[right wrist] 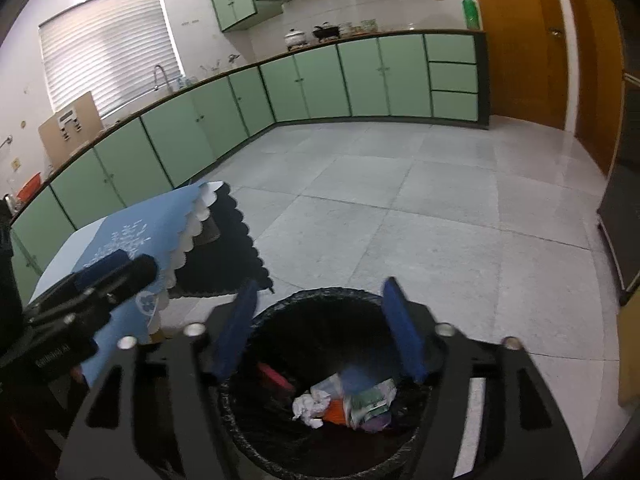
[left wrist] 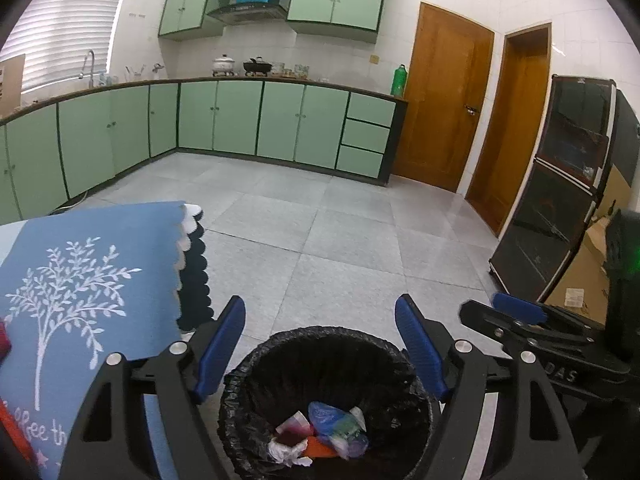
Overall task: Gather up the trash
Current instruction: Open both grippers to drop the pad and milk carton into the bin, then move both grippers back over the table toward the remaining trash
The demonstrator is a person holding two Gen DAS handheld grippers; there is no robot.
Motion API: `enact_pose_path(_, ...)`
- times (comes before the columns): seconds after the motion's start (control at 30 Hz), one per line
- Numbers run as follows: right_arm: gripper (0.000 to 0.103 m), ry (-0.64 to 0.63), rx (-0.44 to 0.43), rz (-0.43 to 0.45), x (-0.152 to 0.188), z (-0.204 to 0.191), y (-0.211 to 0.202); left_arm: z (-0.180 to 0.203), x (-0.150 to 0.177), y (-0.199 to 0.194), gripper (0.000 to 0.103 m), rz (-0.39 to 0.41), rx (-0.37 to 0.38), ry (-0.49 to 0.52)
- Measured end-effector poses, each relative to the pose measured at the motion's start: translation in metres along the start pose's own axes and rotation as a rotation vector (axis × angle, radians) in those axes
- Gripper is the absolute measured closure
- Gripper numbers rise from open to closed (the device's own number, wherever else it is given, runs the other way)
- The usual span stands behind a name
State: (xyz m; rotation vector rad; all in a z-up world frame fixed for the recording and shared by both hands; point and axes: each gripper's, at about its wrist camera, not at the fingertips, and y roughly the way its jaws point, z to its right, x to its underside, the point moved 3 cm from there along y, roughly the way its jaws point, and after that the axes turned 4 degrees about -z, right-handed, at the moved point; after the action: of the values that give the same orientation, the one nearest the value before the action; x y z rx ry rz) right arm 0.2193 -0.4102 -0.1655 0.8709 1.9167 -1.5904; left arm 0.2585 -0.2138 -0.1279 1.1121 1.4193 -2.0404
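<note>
We hold left gripper (left wrist: 320,344) and right gripper (right wrist: 320,330) over bin (left wrist: 240,392), jaws released, empty. Trash (left wrist: 324,432) lies at bin bottom. Bin on floor (left wrist: 340,220) beside table (left wrist: 88,272).

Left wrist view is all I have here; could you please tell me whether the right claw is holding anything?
Observer: No. In the right wrist view the right claw stands open, with nothing between its blue pads.
Operator: Thank you. Is it lined up with the bin?
Observer: Yes, its pads frame the mouth of the bin, with crumpled white paper lying among the trash below them.
Operator: Is anything on the counter's far left end, beyond my picture?
Observer: A red-orange item sits there on the counter; it is too small to identify.
</note>
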Motion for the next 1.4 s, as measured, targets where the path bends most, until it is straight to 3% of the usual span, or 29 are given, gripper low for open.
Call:
enact_pose_path(0.07, 0.011, -0.003, 0.032, 0.026, 0.002, -0.002, -0.007, -0.005, -0.002, -0.008, 0.024, 0.015, -0.011, -0.006)
enact_pose_path(0.3, 0.009, 0.015, -0.002, 0.039, 0.001, -0.023, -0.024, -0.032, -0.008, -0.052, 0.017, 0.080, -0.074, -0.025)
enact_pose_path(0.6, 0.009, -0.044, -0.081, 0.077, 0.002, -0.094, -0.041, -0.086, 0.002, -0.119, 0.016, 0.126, -0.204, -0.062)
enact_pose_path(1.07, 0.009, -0.166, -0.235, 0.099, 0.025, -0.238, -0.052, -0.183, 0.053, -0.219, 0.016, 0.159, -0.448, -0.134)
enact_pose_path(1.4, 0.009, -0.253, -0.273, 0.085, 0.049, -0.304, -0.044, -0.226, 0.103, -0.238, 0.016, 0.109, -0.511, -0.211)
